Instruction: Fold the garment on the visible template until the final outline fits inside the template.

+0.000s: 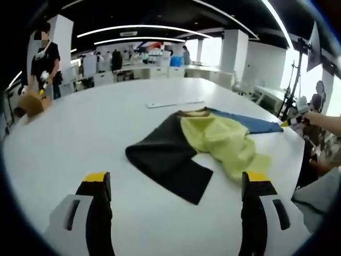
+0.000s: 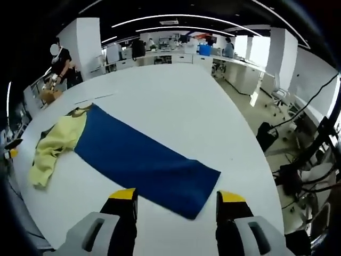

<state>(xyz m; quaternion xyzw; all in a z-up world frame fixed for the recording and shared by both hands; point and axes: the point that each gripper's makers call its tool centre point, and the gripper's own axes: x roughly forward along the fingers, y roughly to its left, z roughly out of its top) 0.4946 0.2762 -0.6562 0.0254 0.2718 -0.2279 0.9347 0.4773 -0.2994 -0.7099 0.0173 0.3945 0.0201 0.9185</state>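
On the white table [image 1: 80, 138], a garment [image 1: 213, 138] lies rumpled — folding barely begun — both grippers' jaws released, holding nothing.

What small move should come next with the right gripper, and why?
Probably ease the right gripper forward and down onto the near edge of the blue panel. Its fingers stand open just short of that edge, holding nothing, and the garment lies spread flat on the table, unfolded.
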